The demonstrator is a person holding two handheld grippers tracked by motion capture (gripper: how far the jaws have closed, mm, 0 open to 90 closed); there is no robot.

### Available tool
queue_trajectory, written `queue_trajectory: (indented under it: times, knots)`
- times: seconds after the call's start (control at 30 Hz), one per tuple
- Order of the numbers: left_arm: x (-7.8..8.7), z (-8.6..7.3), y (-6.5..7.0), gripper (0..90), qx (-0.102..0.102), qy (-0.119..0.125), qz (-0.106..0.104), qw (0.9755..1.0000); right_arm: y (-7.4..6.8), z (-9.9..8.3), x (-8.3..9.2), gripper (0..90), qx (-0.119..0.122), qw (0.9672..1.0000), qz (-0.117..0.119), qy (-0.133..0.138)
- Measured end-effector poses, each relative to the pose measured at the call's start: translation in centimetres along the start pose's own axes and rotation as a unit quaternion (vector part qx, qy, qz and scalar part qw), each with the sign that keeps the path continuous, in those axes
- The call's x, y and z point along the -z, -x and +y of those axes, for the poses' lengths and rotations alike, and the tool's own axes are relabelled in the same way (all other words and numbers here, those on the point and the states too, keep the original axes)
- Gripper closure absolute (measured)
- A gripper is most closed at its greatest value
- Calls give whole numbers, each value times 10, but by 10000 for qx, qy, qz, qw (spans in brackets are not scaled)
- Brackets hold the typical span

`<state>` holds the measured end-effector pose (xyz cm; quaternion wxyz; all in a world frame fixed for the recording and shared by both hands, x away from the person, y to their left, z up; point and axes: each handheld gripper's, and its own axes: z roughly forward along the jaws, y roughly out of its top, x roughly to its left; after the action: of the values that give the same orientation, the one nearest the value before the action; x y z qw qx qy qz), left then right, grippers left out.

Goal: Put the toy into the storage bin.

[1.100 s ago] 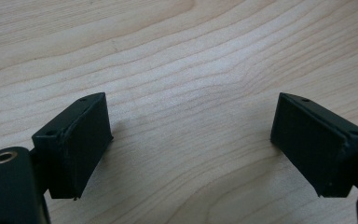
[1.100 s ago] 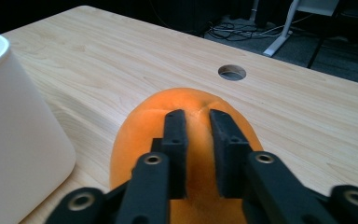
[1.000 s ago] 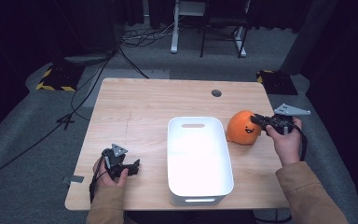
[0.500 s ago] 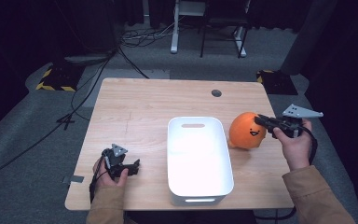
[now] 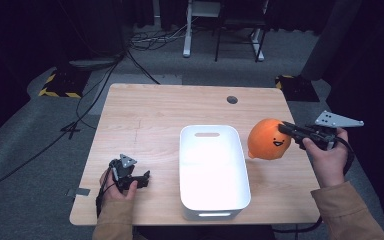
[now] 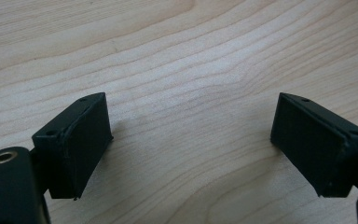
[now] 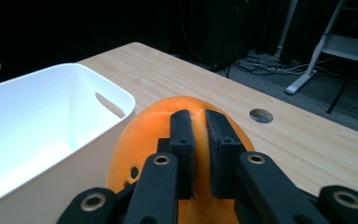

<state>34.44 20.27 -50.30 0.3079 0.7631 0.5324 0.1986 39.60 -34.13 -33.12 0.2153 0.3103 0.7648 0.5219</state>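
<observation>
Left side first: the left claw (image 5: 141,178) rests low on the bench (image 5: 145,120) near its front-left corner, well apart from the white bin (image 5: 186,175); in the left gripper view its two pads (image 6: 81,140) stand wide apart with bare wood grain between them, holding and touching nothing. Centre: the bin sits lengthwise in the middle of the bench, open side up, nothing visible inside, a handle slot in its far wall. Right side: an orange plush ball (image 5: 269,139) with a small printed face hangs just beside the bin's right wall, clear of the wood as far as the high view lets me judge. The right claw (image 5: 285,128) is clamped on it; in the right gripper view the jaws stand nearly together, pinching a fold of the orange fabric (image 7: 186,116) at the top of the ball, with the bin's rim (image 7: 121,95) close on the left of that view. Step in hand, as I read it: carrying the plush ball over to the bin, the lift under way. The next move likely calls for enough height to clear the rim, a short sideways carry until the ball hangs over the bin's middle, then parting the jaws. Risk: the pinch takes only a little fabric, so a slip is possible.
</observation>
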Motion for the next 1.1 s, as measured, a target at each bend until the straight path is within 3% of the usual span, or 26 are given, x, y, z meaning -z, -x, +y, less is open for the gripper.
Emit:
queue_trajectory:
  times: [0.6,1.1]
  knots:
    - [0,0,0,124,2,0,-13,10000,-20,23,23,822,82,9994,274,219]
    - [0,0,0,124,-1,1,1,10000,-44,50,40,823,402,9966,587,410]
